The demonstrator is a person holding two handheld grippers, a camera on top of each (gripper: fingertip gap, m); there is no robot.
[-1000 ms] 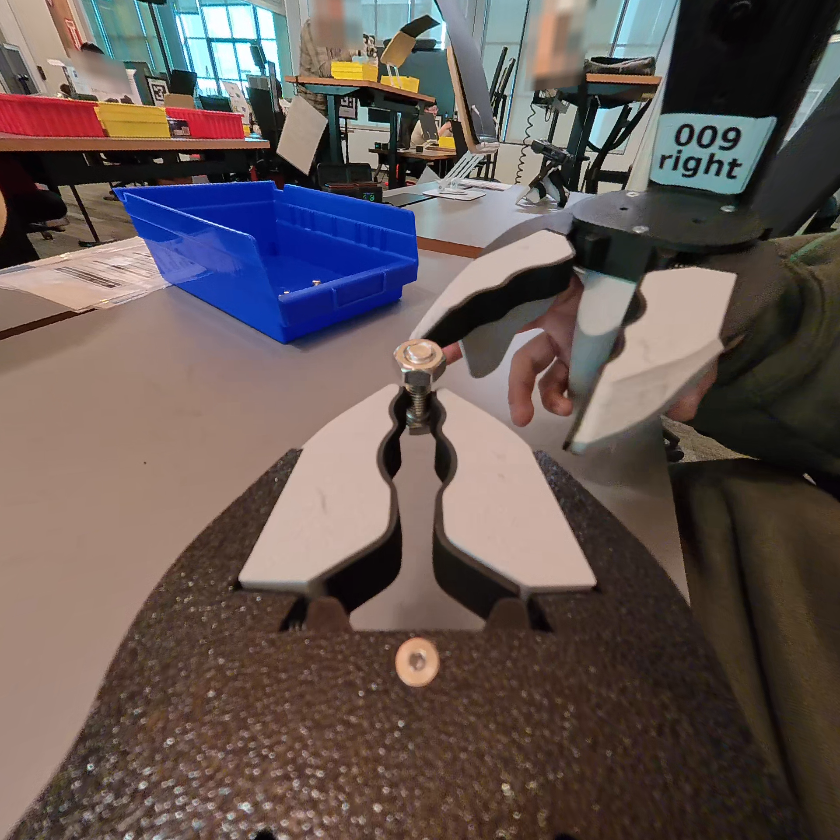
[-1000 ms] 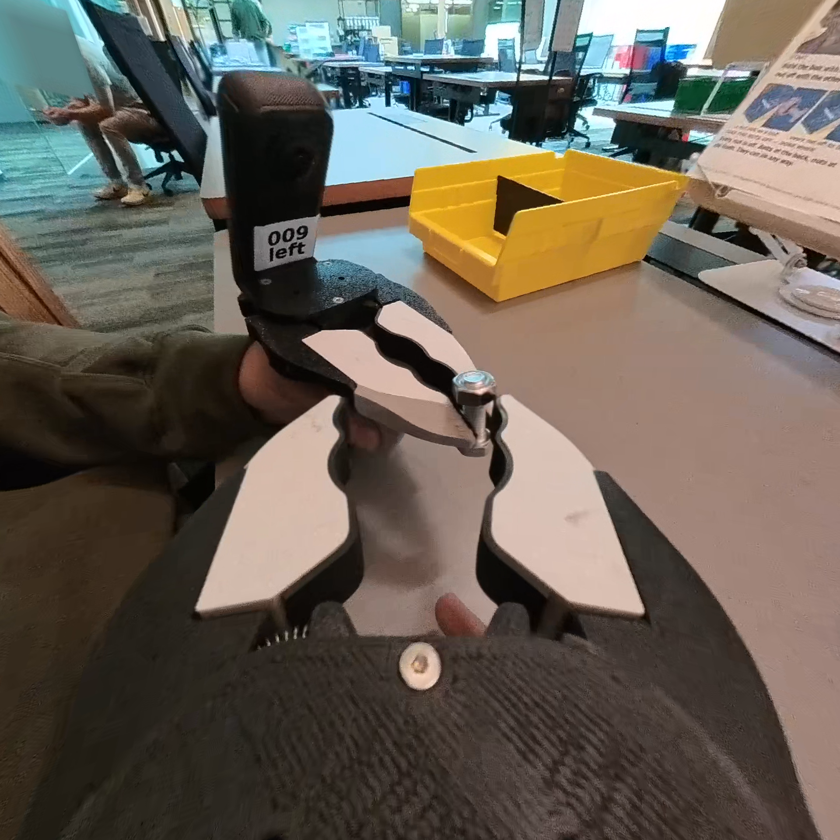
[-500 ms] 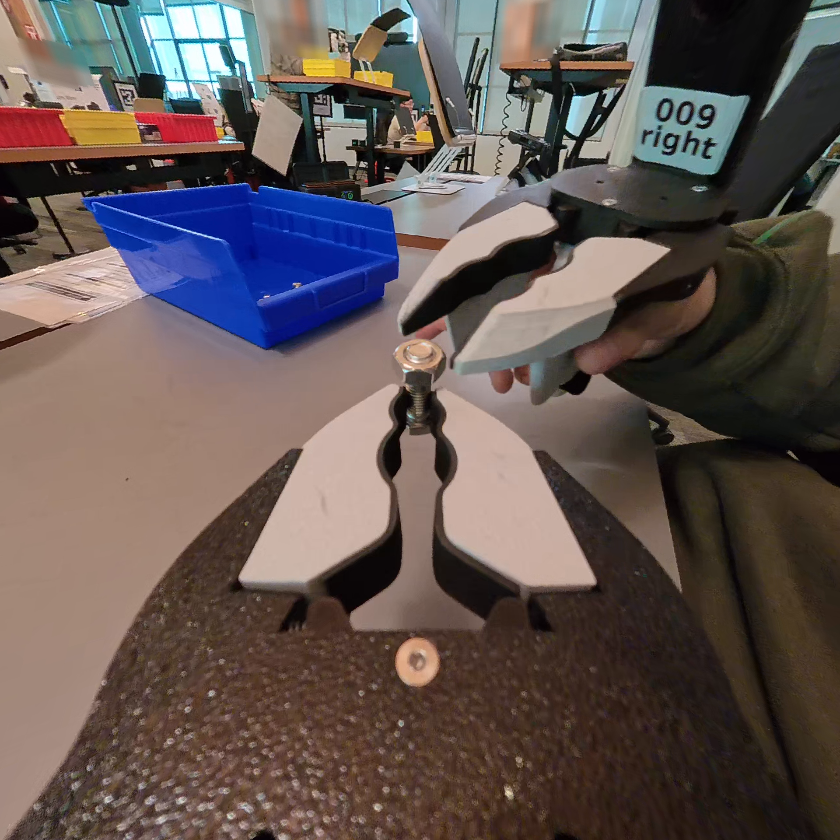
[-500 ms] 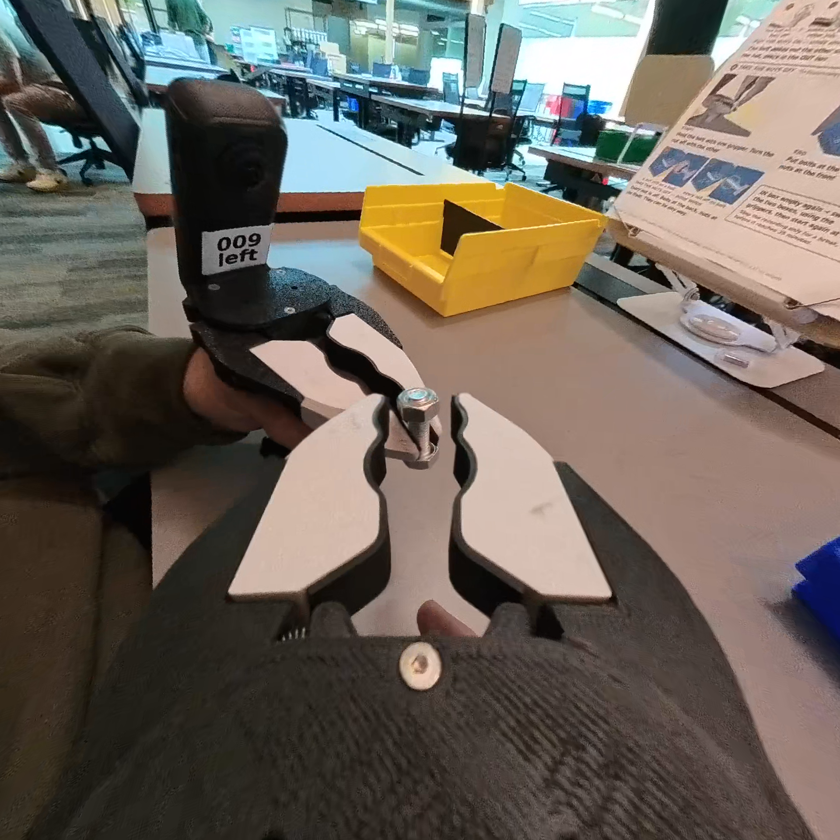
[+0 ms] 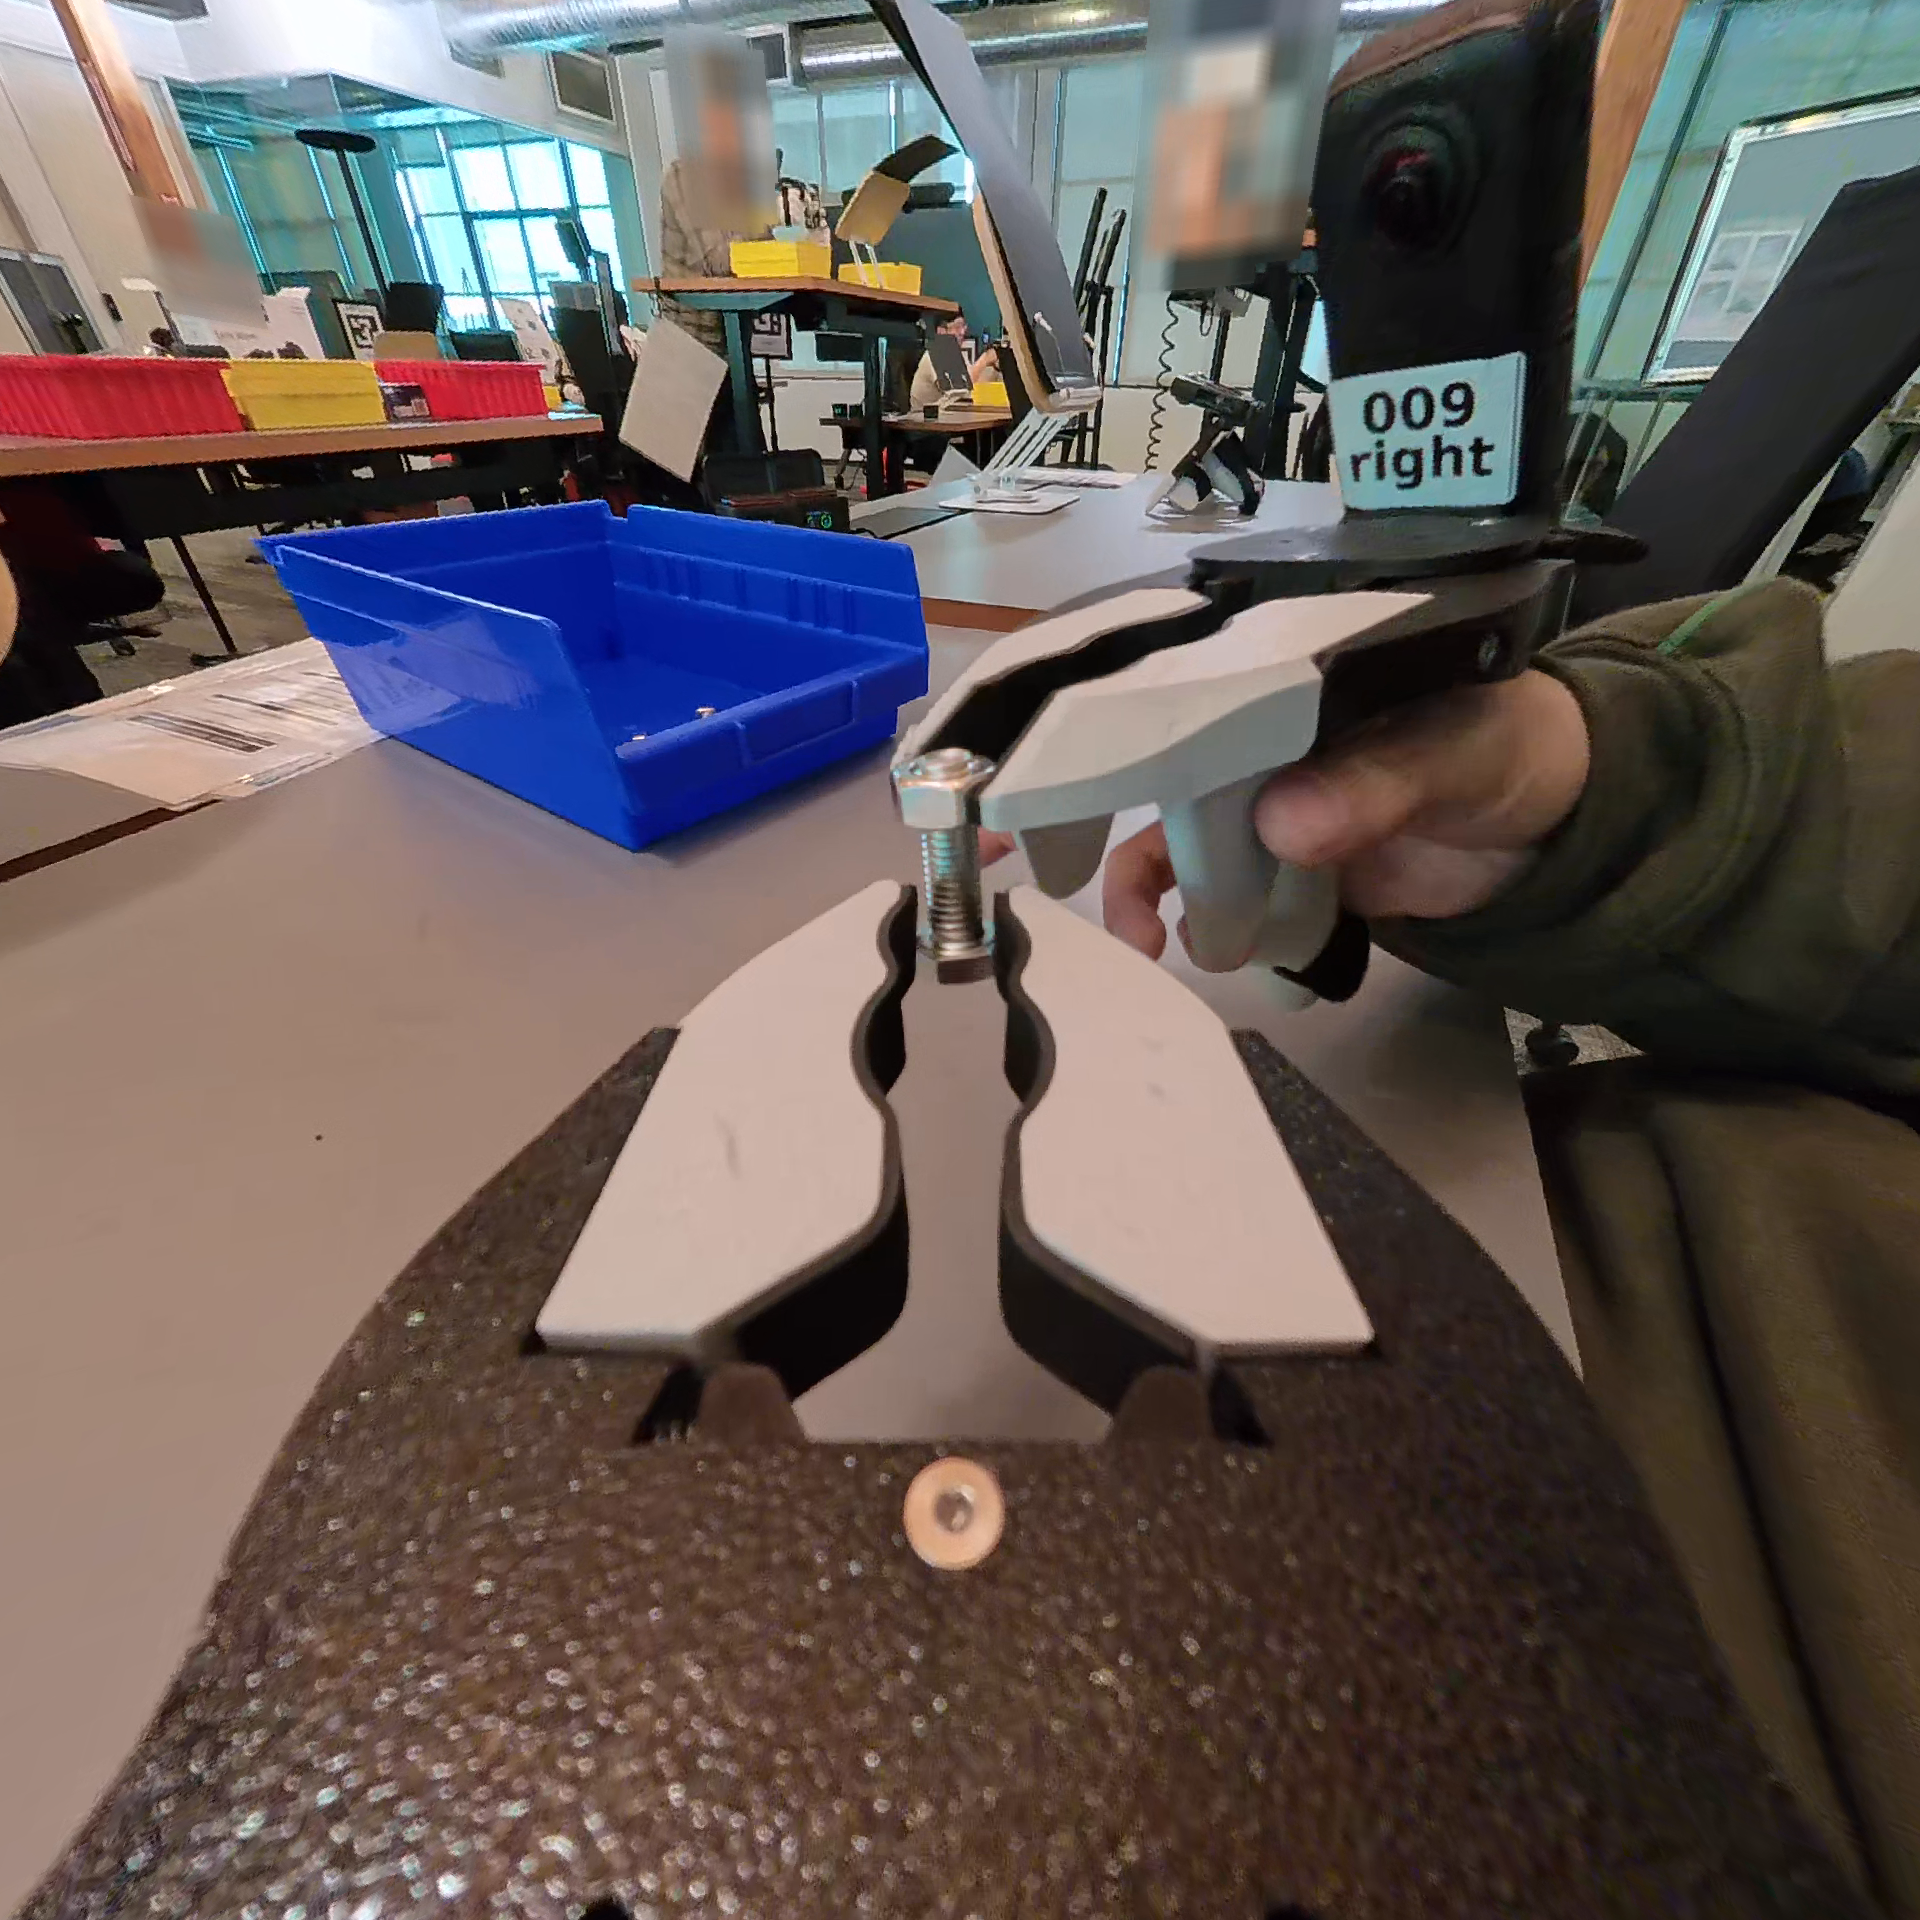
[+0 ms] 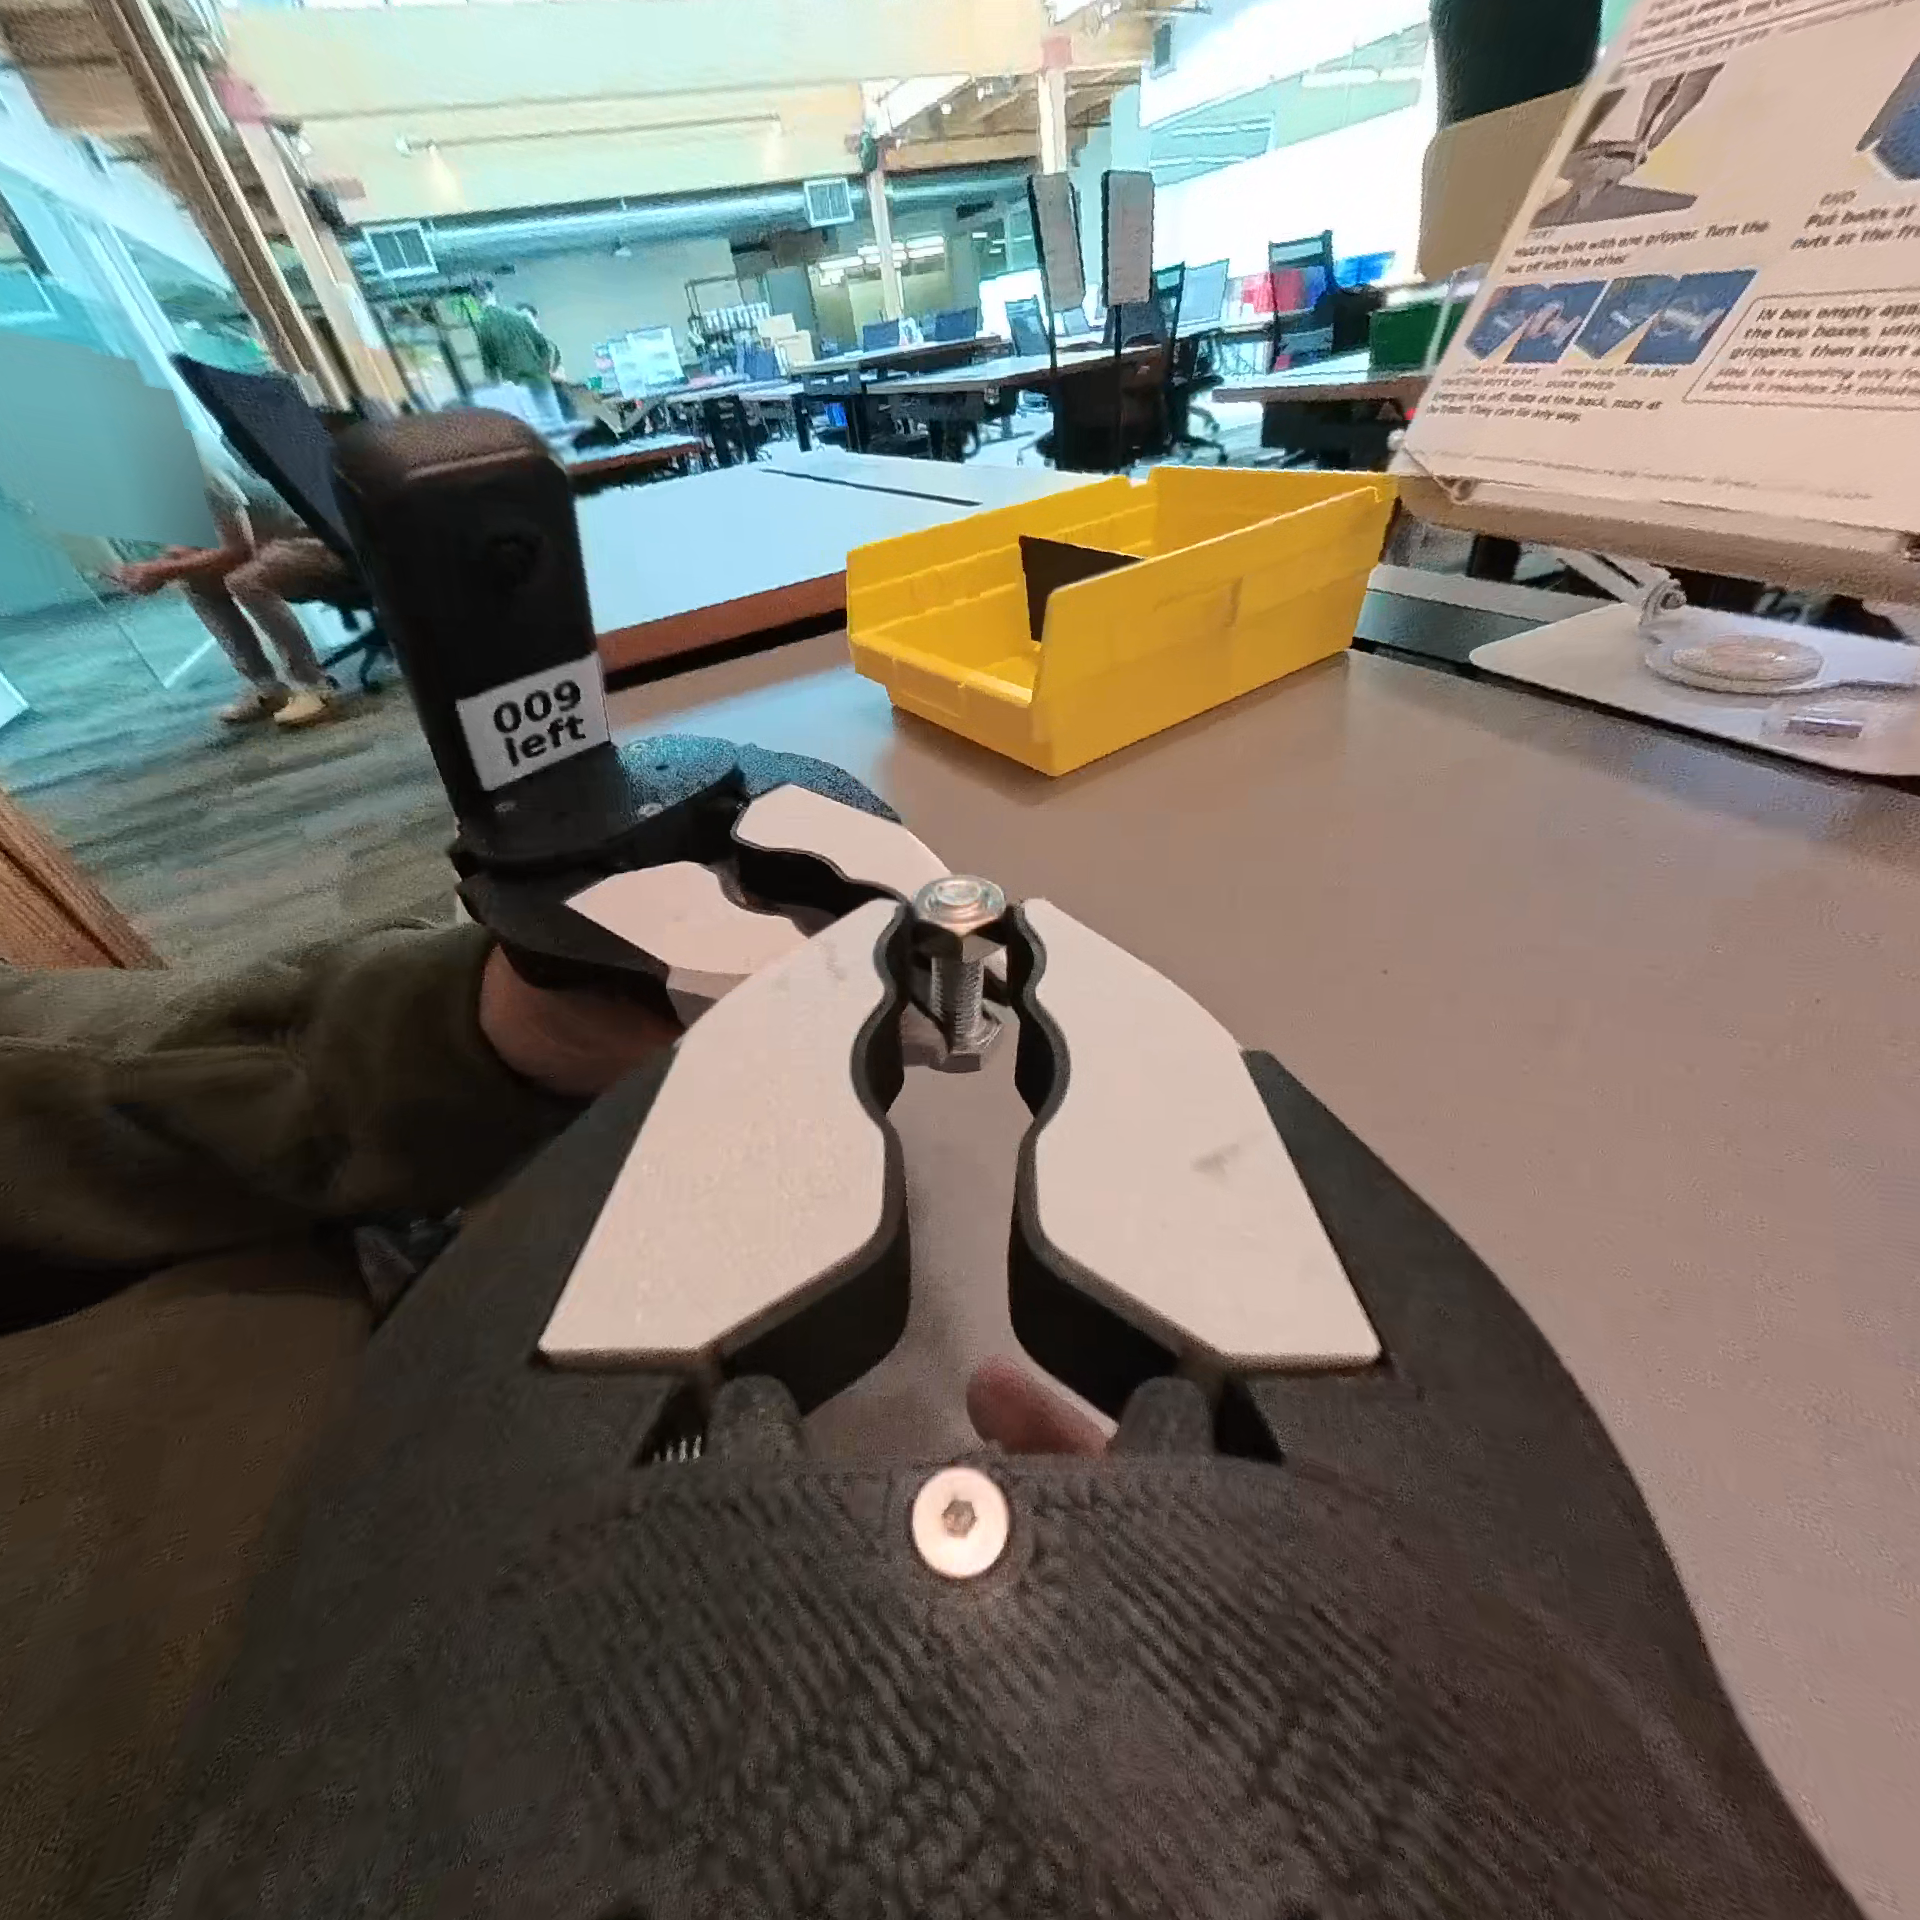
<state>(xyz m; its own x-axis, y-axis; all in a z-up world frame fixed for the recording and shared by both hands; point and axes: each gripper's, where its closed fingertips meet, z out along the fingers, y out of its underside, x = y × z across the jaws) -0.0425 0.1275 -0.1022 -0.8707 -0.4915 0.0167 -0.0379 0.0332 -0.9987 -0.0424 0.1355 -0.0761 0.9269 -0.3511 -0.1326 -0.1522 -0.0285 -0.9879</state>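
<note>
between the tips of the left gripper [image 5: 954, 914] stands a silver bolt [image 5: 948, 883], upright, threads bare along its middle, its lower end pinched tight. the right gripper [image 6: 961, 935] comes in from the side, and its 2 fingers are clamped on the hex nut [image 6: 958, 906] at the bolt's top. both are held above a grey table [image 5: 312, 997]. farther off on the left sits a blue bin [image 5: 623, 644] with a few small metal bits inside; on the right, a yellow bin [image 6: 1122, 623] with a black divider, beside a propped instruction sheet [image 6: 1704, 260].
</note>
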